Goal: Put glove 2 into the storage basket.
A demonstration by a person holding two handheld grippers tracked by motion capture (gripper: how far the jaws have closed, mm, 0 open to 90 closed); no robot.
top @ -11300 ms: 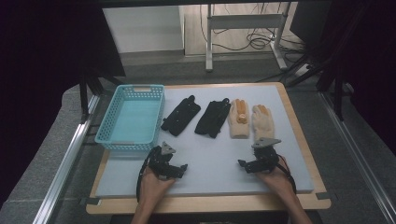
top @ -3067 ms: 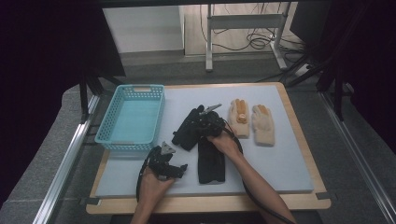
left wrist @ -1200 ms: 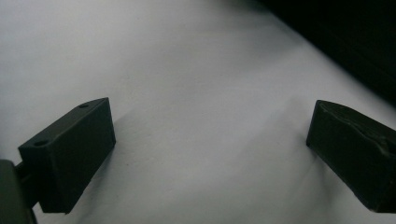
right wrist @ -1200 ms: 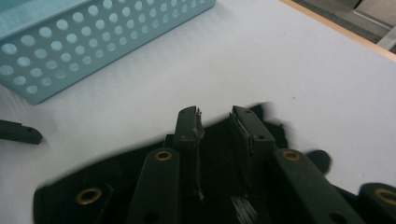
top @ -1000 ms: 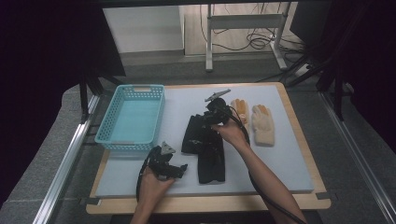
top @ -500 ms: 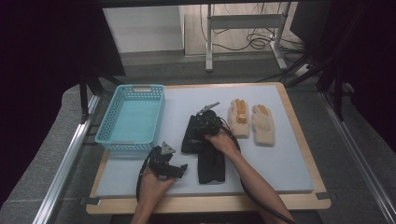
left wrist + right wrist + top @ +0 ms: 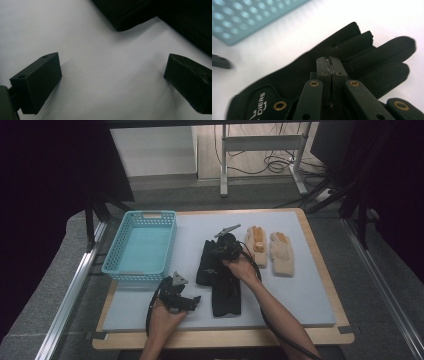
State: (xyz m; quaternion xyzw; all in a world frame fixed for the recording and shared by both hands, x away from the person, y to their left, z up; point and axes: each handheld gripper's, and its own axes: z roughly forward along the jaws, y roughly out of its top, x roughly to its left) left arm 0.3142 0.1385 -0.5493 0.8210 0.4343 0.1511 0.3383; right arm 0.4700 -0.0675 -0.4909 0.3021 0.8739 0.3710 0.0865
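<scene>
We are pinching the far soft black fabric glove (image 7: 352,65) in our right tongs (image 7: 331,61), just closed; left tongs (image 7: 112,82) spread beside the perforated blue basket (image 7: 141,245).

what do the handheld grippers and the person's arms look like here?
Both grippers are black. The left gripper has two blocky rectangular jaws, one with two small holes. The right gripper has flat link arms with brass-coloured rivets. Each carries a grey three-cornered plate on top and trails a black cable. The forearms are bare, no sleeves.
</scene>
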